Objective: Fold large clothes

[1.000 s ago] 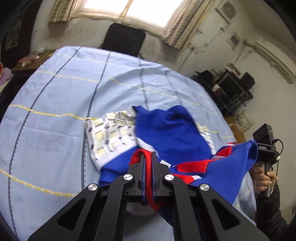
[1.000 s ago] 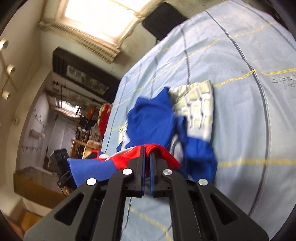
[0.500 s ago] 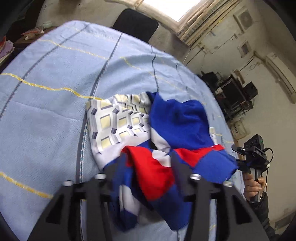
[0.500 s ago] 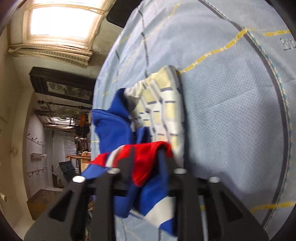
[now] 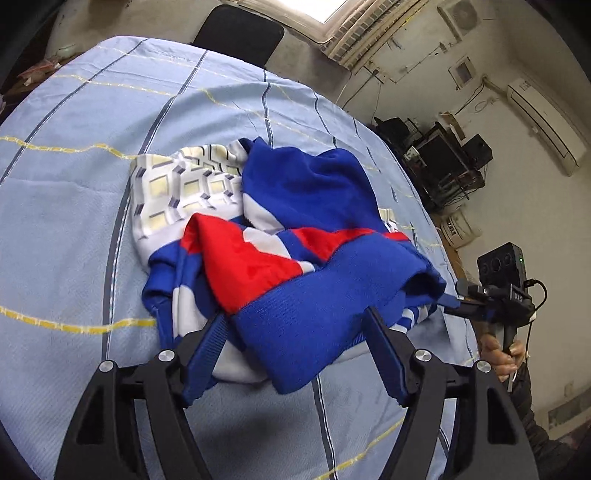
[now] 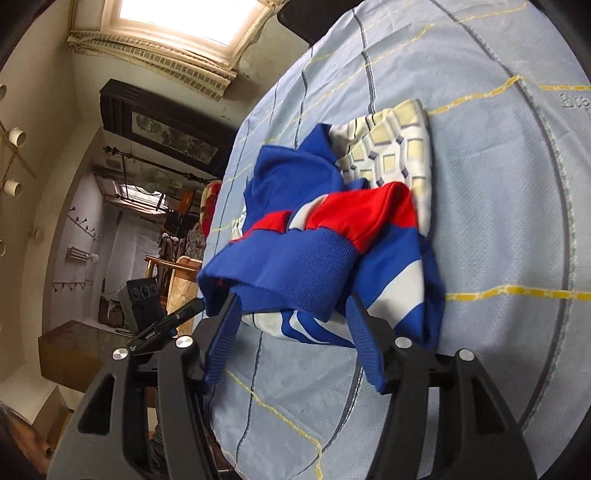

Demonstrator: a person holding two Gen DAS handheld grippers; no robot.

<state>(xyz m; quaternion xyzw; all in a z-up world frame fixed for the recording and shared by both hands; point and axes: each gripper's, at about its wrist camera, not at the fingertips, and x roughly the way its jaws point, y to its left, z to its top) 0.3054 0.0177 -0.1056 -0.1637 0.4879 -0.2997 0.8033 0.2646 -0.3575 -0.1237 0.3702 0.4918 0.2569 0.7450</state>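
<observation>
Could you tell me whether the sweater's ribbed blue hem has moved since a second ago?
Yes. The ribbed blue hem has dropped from between the shut jaws onto the light-blue bedsheet.

A light blue bed sheet point(image 5: 74, 221) with dark blue and yellow stripes covers the wide surface and serves as the landmark here. At its far edge stands a black chair back point(image 5: 240, 37). Above the chair, a bright window point(image 6: 184, 18) with a pale ornate frame lets in daylight. Off the sheet's right side, against the wall, a dark shelf of electronics point(image 5: 443, 158) holds black boxes, possibly speakers. Higher on that wall hangs a white air conditioner point(image 5: 546, 114). Off the sheet's left side hangs a dark-framed picture point(image 6: 162, 125), and lower down is a brown wooden cabinet point(image 6: 70, 350).
</observation>
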